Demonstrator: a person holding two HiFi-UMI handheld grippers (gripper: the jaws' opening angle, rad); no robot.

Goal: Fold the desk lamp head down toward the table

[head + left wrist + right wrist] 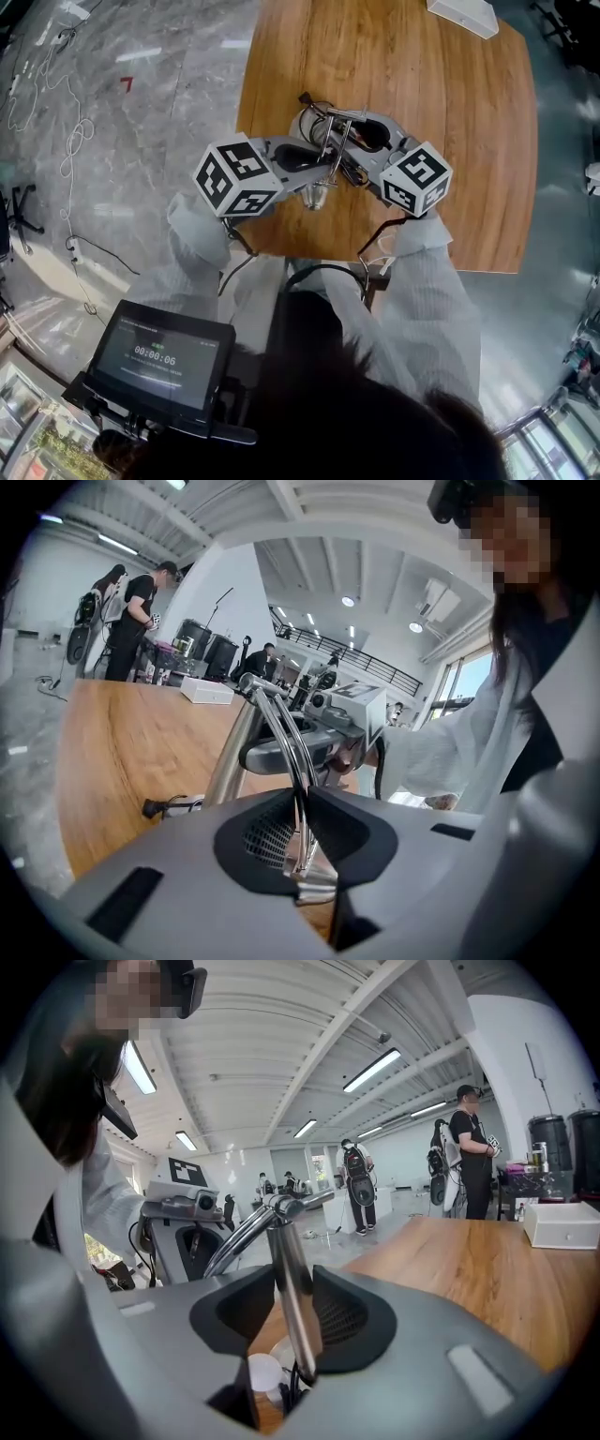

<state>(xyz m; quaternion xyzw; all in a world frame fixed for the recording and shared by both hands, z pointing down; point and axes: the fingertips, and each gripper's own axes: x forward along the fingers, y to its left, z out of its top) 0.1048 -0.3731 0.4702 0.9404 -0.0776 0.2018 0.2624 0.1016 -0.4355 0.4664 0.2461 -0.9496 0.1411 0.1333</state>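
Note:
A chrome desk lamp (330,141) stands near the front of the wooden table (450,112), between my two grippers. My left gripper (312,171) is shut on the lamp's thin double-rod arm (302,789), just above the small chrome lamp head (314,890), which hangs at the table's near edge (316,195). My right gripper (354,161) comes in from the right, and its pads close on the thicker chrome post (291,1288). That post (228,761) rises to the top joint (281,1206). Each gripper shows in the other's view, the right gripper (349,705) and the left gripper (183,1206).
A black cable with a plug (173,806) lies on the table by the lamp. A white box (462,14) sits at the far edge. Several people (473,1147) stand beyond the table. A screen on a stand (164,356) is below me at the left.

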